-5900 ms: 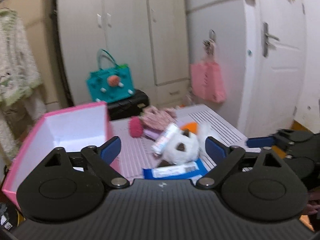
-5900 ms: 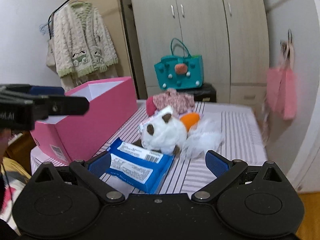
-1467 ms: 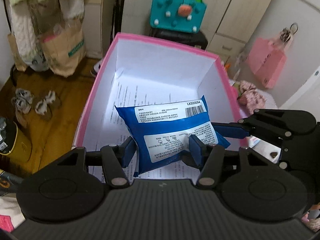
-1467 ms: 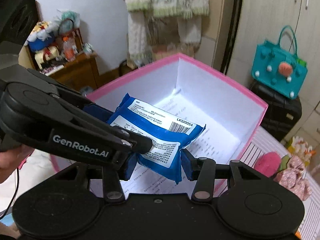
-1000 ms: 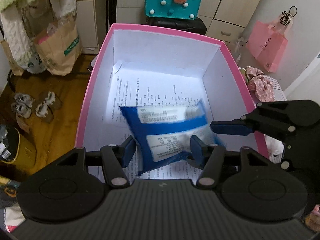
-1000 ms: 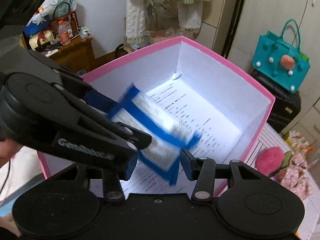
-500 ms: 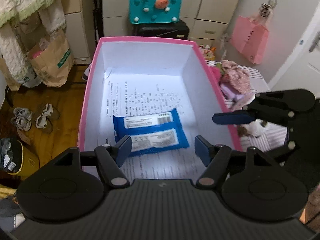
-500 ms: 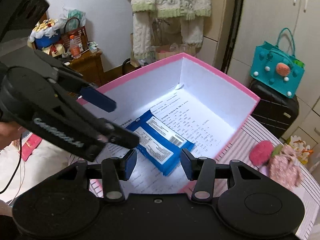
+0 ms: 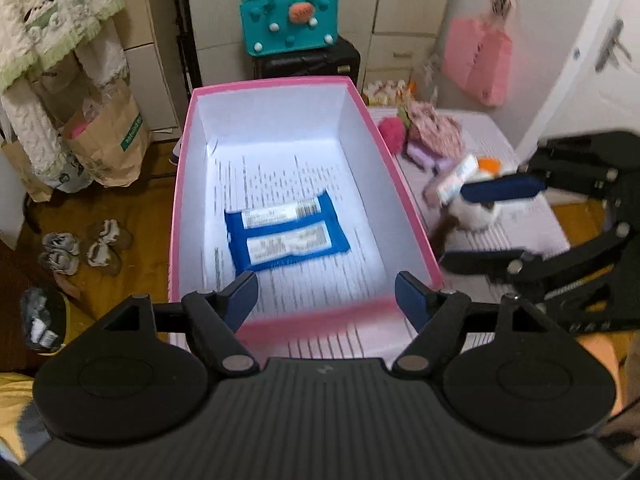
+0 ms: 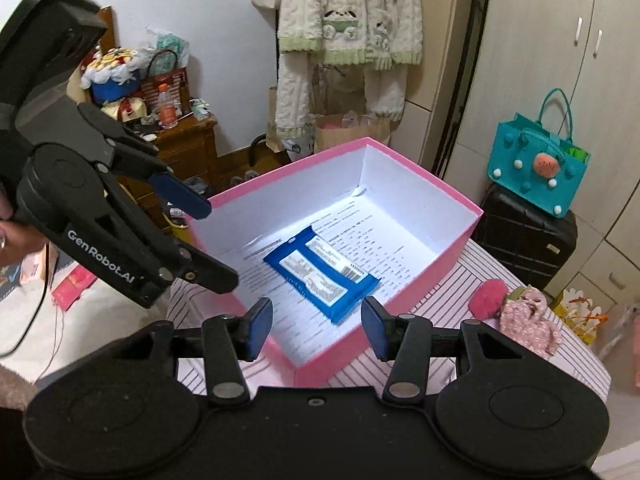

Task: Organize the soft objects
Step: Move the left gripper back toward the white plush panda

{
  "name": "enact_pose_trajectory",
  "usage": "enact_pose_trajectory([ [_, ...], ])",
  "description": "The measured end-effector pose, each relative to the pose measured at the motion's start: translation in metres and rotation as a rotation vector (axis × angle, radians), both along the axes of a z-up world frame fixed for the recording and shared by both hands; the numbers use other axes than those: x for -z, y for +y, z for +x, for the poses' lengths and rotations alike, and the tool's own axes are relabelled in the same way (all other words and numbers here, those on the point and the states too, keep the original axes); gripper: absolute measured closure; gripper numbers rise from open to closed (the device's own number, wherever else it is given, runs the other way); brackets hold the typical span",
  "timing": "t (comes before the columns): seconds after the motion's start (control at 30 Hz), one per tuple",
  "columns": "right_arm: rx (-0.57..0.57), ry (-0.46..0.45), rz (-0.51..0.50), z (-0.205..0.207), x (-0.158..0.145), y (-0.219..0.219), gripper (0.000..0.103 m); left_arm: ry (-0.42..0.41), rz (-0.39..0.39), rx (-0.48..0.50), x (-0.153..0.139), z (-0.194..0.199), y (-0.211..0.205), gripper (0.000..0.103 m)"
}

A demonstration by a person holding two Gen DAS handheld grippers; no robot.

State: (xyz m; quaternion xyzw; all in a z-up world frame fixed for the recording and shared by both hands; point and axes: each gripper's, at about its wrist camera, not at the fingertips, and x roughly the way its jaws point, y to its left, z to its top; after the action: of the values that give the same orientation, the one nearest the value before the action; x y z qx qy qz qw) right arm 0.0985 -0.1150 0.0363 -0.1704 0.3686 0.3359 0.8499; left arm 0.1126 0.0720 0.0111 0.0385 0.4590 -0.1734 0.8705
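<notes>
A blue packet (image 9: 286, 236) (image 10: 322, 274) lies flat on the printed paper on the floor of the pink box (image 9: 182, 184) (image 10: 400, 296). My left gripper (image 9: 326, 294) (image 10: 214, 242) hangs above the box's near end; its jaws are opening and hold nothing. My right gripper (image 10: 317, 322) (image 9: 454, 224) is open and empty above the box's near corner. On the striped table beside the box lie a white plush toy (image 9: 476, 216), a pink pompom (image 9: 392, 130) (image 10: 488, 298) and a floral cloth (image 9: 436, 128) (image 10: 528, 320).
A teal bag (image 9: 290, 20) sits on a black suitcase (image 10: 528, 236) behind the box. A pink bag (image 9: 480, 60) hangs by the door. Shoes (image 9: 80, 244) and a paper bag (image 9: 108, 136) are on the floor to the left. A wooden cabinet (image 10: 180, 148) stands further left.
Both grippers let go of the blue packet, which dropped flat onto the box floor. Both have since risen and drawn back, and the left jaws have spread wider.
</notes>
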Motion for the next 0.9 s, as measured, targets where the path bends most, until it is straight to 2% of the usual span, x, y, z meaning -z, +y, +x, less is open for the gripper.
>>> enact_pose_trajectory([
  [0.1, -0.007, 0.001, 0.003, -0.014, -0.006, -0.007, 0.048, -0.016, 0.056, 0.015, -0.007, -0.017, -0.006, 0.028],
  [0.3, -0.014, 0.019, 0.041, -0.045, -0.011, -0.026, 0.048, -0.04, 0.065, 0.079, -0.015, -0.049, -0.017, 0.025],
  [0.43, -0.026, 0.02, 0.048, -0.069, -0.01, -0.036, 0.048, -0.057, 0.114, 0.138, -0.014, -0.063, -0.033, 0.024],
  [0.57, -0.028, -0.001, 0.063, -0.092, -0.002, -0.056, 0.045, -0.06, 0.131, 0.177, -0.01, -0.071, -0.047, 0.024],
  [0.67, 0.026, -0.012, 0.085, -0.1, 0.008, -0.076, 0.045, -0.067, 0.131, 0.207, -0.004, -0.075, -0.057, 0.024],
  [0.77, 0.104, -0.042, 0.103, -0.105, 0.02, -0.09, 0.045, -0.087, 0.14, 0.287, 0.004, -0.076, -0.071, 0.026],
  [0.9, 0.184, -0.076, 0.1, -0.108, 0.037, -0.105, 0.045, -0.089, 0.109, 0.326, 0.015, -0.068, -0.083, 0.027],
])
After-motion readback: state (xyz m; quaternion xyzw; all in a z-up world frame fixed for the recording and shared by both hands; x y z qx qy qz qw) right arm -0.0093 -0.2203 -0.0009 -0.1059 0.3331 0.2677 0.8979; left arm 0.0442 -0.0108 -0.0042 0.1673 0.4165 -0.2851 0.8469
